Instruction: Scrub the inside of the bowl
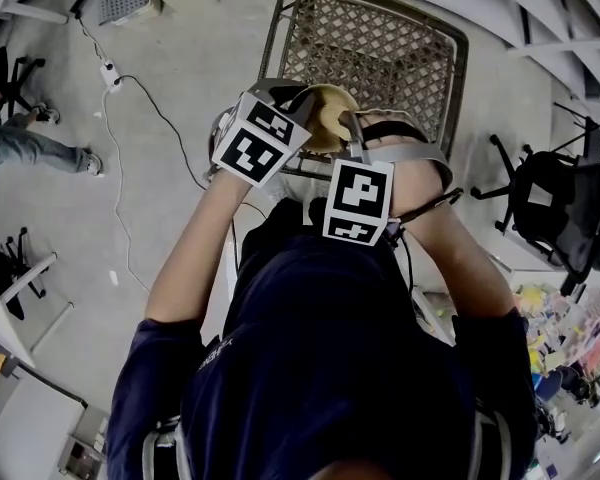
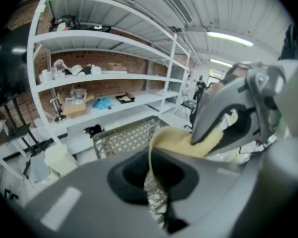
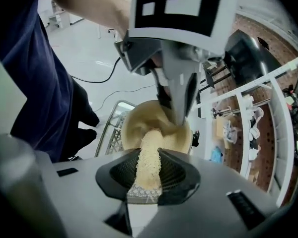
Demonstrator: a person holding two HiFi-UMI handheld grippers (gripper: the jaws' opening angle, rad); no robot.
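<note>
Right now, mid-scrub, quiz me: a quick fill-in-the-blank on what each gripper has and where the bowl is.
1. The left gripper is shut on the ____ of the tan bowl.
2. The right gripper is shut on a yellow scrub pad, whose far end lies against the bowl's ____ surface.
3. In the head view, the bowl is held ____ the metal mesh basket.

Missing words: rim; inner; above

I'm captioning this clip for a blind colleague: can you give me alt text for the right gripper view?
The right gripper holds a yellow sponge clamped edge-on between its jaws, with the far end reaching into a tan bowl. The left gripper comes down from above and pinches the bowl's rim. A wire basket and the person's navy shirt show behind.
</note>
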